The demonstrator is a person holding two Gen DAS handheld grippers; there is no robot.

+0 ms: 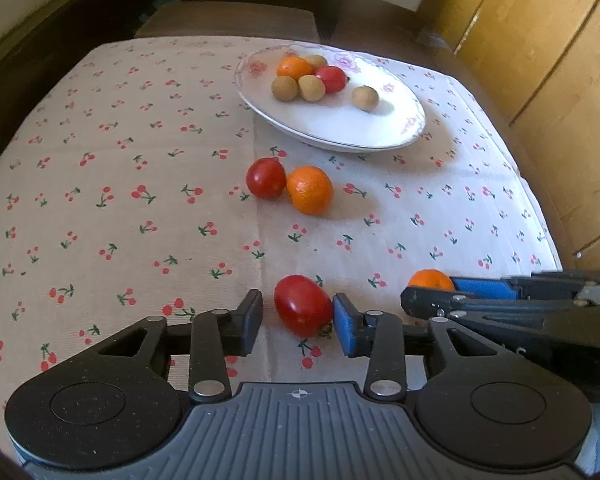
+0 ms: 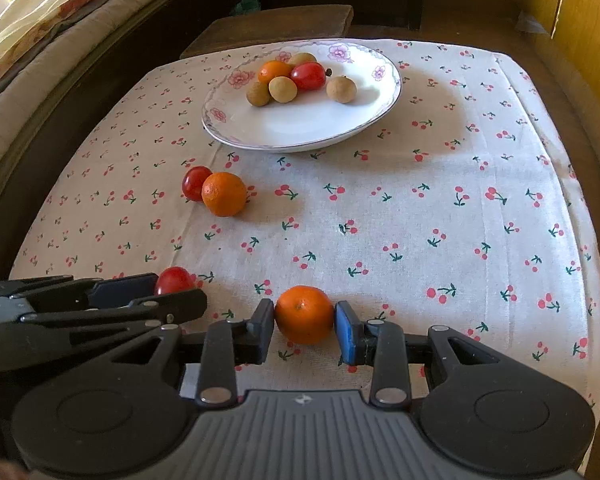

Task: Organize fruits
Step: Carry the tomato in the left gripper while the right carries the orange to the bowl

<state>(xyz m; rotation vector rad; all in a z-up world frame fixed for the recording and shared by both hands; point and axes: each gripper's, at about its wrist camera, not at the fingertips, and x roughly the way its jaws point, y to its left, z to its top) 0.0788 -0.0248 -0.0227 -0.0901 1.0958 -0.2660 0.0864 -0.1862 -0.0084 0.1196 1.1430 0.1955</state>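
A red tomato [image 1: 302,306] lies on the cherry-print cloth between the fingers of my left gripper [image 1: 298,314]. The blue right pad touches its stem end, while a gap shows at the left pad, so the gripper is open. My right gripper [image 2: 304,316] is shut on a small orange [image 2: 305,314], with both pads against its sides. In the left wrist view that orange [image 1: 430,279] peeks out behind the right gripper's fingers. Another tomato [image 1: 266,178] and orange [image 1: 310,190] touch each other mid-table. The white flowered plate [image 1: 340,132] holds an orange, a tomato and several brown longans.
The cherry-print cloth [image 2: 420,220] covers the whole table. A dark wooden stool [image 2: 268,24] stands behind its far edge. Yellow wooden cabinets [image 1: 540,60] rise on the right and a quilted bed [image 2: 40,28] lies on the left.
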